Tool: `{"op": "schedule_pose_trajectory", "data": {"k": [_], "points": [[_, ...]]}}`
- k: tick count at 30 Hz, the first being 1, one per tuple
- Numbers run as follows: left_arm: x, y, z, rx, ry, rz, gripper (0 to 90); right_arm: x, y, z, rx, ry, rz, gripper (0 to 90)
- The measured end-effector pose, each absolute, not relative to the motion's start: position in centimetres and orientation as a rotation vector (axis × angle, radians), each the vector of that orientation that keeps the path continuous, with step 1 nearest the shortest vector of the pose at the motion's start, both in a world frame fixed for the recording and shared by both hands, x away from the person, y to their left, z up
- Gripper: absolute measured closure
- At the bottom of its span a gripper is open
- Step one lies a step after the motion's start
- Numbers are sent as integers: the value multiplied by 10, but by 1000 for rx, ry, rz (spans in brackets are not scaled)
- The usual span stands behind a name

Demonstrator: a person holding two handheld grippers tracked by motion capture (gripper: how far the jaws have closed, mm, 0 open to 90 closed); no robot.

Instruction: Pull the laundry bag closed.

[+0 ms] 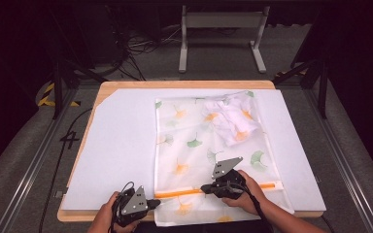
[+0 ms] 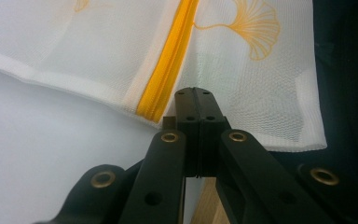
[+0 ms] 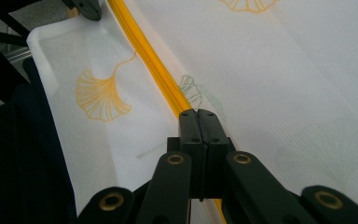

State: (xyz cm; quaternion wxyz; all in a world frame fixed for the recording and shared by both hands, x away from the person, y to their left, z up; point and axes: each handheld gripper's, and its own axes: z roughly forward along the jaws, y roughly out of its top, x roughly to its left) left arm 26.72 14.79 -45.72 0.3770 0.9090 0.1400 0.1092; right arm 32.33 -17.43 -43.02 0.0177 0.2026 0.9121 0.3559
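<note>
Each hand holds a black tool with two jaws. The left gripper (image 1: 151,203) and the right gripper (image 1: 207,188) each carry a flat grey plate on top — three corners, with little dark holes in it. Black cables trail back from both. In the gripper views the arms of the jaws are shiny black bars with small brass rings and tiny screw holes. The person's forearms are bare — no sleeves show.

Sheer white mesh-cloth laundry bag (image 1: 209,145), glossy orange zipper (image 2: 165,65), matt white sheet (image 1: 121,145), smooth wooden table (image 1: 184,84)
</note>
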Motion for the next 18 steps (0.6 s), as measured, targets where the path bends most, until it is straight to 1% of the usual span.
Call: {"op": "schedule_pose_trajectory", "data": {"k": [18], "points": [[267, 148, -457, 2324, 358, 280, 900, 321, -196, -430, 671, 2817, 1100, 900]]}}
